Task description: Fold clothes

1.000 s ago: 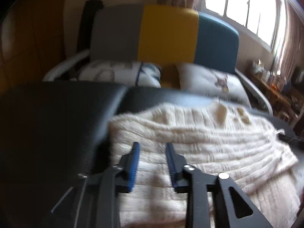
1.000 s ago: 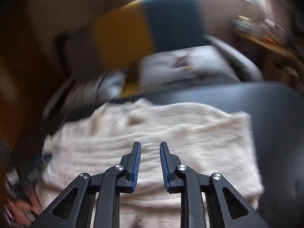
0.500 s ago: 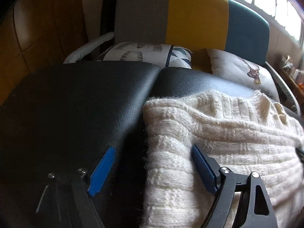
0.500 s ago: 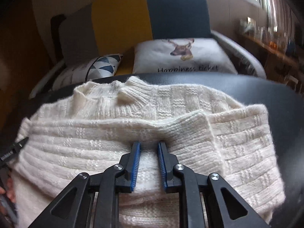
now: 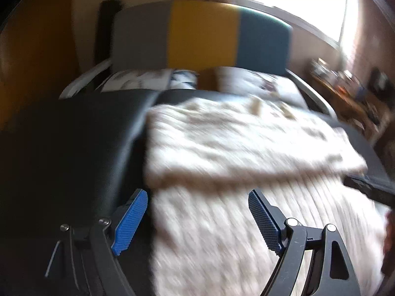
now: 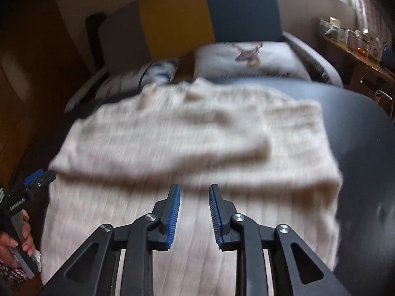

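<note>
The left gripper [image 5: 197, 218] gaped wide over the cream sweater [image 5: 246, 153]. The right gripper [image 6: 194, 212] hovered, jaws slightly apart and empty, with the folded edge at twelve o'clock.

A black padded leather-look surface [image 6: 365, 133], made of two cushions with a seam [image 5: 150, 103] between them, carries a cream chunky-knit sweater [image 6: 187, 133]. The sweater lies flat across the middle, its upper part folded down over the lower body, leaving bare black padding on both sides. Its collar [image 6: 197, 91], as far as the blur allows, points toward the far edge.
</note>
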### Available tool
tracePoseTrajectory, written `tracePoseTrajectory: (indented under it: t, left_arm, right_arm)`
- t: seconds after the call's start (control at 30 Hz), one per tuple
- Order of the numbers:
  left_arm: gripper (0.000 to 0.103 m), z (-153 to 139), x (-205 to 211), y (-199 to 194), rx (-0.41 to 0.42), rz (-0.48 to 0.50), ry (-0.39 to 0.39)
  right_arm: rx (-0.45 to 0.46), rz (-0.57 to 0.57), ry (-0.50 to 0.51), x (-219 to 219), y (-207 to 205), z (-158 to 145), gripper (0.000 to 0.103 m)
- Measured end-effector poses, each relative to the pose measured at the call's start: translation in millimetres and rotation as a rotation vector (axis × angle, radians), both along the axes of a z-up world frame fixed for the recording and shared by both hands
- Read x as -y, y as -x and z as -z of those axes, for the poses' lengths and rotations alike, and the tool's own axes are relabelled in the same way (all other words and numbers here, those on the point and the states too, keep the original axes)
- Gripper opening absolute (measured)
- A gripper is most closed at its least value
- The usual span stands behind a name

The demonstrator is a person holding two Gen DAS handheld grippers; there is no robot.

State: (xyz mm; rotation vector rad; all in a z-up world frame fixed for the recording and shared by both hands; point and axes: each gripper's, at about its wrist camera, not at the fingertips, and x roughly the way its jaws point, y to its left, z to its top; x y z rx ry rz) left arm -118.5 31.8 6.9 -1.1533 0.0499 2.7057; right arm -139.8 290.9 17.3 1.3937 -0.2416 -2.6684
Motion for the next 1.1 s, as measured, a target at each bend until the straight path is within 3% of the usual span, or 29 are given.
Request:
tracePoseTrajectory:
  t: [0.13,0.2,0.27,0.37,0.53,0.63,0.73,0.9,0.97,1.1]
  left_arm:
    - [0.086,22.8,-20.4,-15.8,0.013,0.035,0.202]
    - [0.088,28.4,-8.7,-14.4,0.047,-0.003,0.188]
    - [0.100,30.5,10.1,-10.0,0.092,-0.071,0.135]
    - [0.103,38.2,33.0,-4.0,0.154,-0.115,0.011]
    - [0.096,21.8,30.6,-24.5,0.120,-0.077,-0.014]
    - [0.096,12.4,25.4,-32.9,0.053,-0.079,0.034]
    - [0.096,13.6,20.4,-23.7,0.032,-0.097,0.085]
    - [0.098,23.5,26.6,-2.8,0.086,-0.114,0.081]
    - [0.103,27.5,29.1,5.6,0.108,-0.121,0.079]
    - [0.102,32.4,32.7,22.6,0.144,-0.131,0.070]
  right_arm:
    - [0.020,-0.068,-0.077,23.7,-21.4,17.2,0.023]
    - [0.007,-0.070,-0.142,27.9,-28.9,24.2,0.023]
    - [-0.001,-0.032,-0.213,24.6,-36.8,28.5,0.024]
    - [-0.032,0.028,-0.165,11.2,-48.0,32.8,0.024]
    - [-0.053,0.037,-0.049,-3.2,-56.5,21.0,0.025]
    - [-0.110,0.109,-0.007,-30.4,-72.1,0.5,0.024]
    - [-0.047,0.250,-0.058,-76.0,-71.5,0.7,0.015]
    - [0.008,0.244,-0.108,-106.4,-54.8,19.7,0.014]
    - [0.034,0.262,-0.108,-116.1,-49.1,31.2,0.011]
    - [0.009,0.333,-0.122,-123.4,-58.1,33.8,0.011]
